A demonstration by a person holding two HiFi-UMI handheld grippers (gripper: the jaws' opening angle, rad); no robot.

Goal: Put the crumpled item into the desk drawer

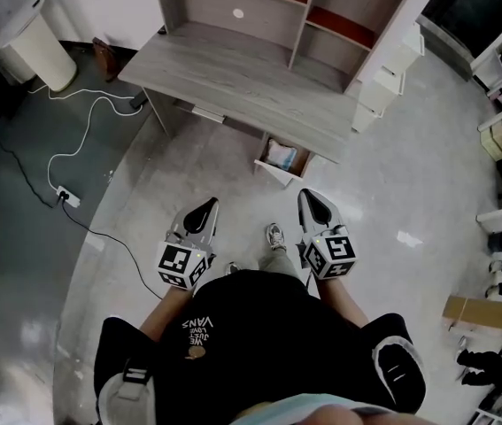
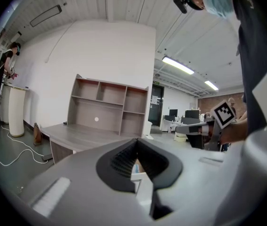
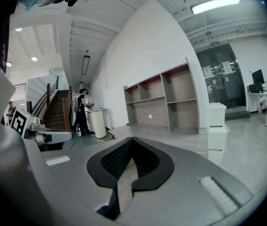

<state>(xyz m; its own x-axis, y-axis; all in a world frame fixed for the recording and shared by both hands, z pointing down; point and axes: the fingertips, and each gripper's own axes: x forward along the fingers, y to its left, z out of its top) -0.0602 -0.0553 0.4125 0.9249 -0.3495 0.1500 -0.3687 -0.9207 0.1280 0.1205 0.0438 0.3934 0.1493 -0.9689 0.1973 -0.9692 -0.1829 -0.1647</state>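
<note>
- The desk (image 1: 233, 78) stands on the far side of the floor. Its drawer (image 1: 273, 174) is pulled out toward the near side, under the right part of the desktop.
- A pale, bluish-white crumpled item (image 1: 280, 153) lies inside the open drawer, so the placing step looks done.
- The left gripper (image 1: 206, 206) is held near the person's body, well apart from the drawer. Its jaws are together with nothing between them.
- The right gripper (image 1: 312, 200) is held level beside it on the right, also well short of the desk. Its jaws are closed tight and empty.
- Both grippers point roughly toward the desk; neither touches anything.
- What remains, as I judge it, is at most to push the drawer in. That calls for stepping closer, lowering one gripper to the white drawer front and pressing it squarely toward the far side, so the drawer slides without skewing.
</note>
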